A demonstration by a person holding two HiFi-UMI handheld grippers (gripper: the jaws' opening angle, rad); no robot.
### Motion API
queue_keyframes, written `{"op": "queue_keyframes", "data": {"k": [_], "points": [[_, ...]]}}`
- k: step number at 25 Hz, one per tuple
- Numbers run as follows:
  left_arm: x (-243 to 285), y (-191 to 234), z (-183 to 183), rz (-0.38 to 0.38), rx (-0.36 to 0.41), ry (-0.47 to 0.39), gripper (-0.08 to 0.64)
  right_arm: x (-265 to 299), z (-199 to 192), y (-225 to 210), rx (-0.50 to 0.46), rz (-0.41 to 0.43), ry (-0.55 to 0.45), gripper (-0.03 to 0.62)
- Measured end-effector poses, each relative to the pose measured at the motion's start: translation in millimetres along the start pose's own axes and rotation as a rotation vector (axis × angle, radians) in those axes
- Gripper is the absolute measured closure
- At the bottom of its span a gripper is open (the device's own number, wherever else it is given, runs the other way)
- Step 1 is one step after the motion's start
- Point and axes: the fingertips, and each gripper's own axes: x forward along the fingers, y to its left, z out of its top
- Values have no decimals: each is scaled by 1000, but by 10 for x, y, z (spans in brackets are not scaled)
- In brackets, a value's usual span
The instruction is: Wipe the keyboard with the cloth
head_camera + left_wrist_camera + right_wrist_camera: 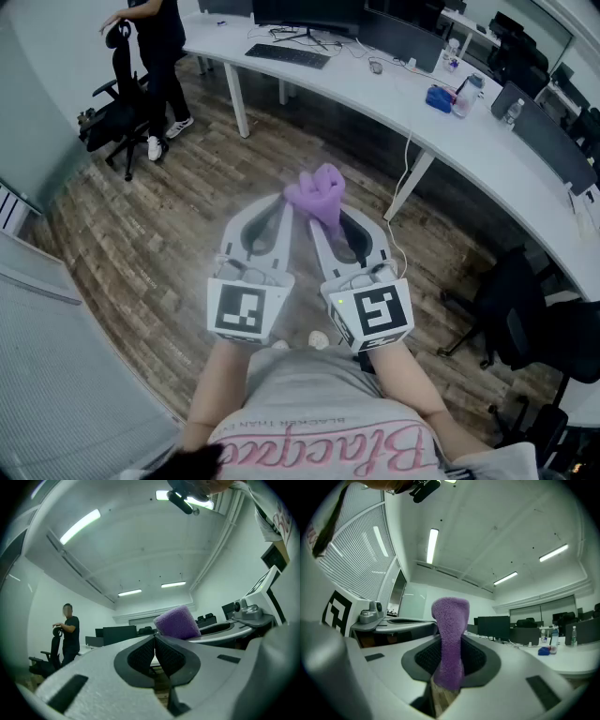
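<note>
head view: clamped in the right gripper, a bunched purple cloth, pointing forward, away from the body. well apart from the keyboard, which lies lengthwise along the white desk.

left gripper view: left gripper with jaws together, nothing between.

right gripper view: stands upright out of the jaws, long axis along them. may slip out during wiping, being pinched only at its lower end; may also push the keyboard sideways.

The cloth is plain purple; the keyboard black; the desk white; the floor brown wood-grain planks; the marker cubes carry black-and-white squares.
</note>
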Motion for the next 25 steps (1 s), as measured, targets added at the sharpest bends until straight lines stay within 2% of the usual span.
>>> {"op": "queue_keyframes", "data": {"k": [9,14,17,25], "points": [[94,-109,-32,24,2,18,554,-26,-54,-151,22,24,3,503],[184,-167,-106,42,36,24,554,-20,-140,-211,13,74,23,505],[209,-195,-150,56,23,42,553,3,-183,-241,10,96,29,505],[370,19,-264,74,20,48,553,267,-264,-311,33,114,29,506]]}}
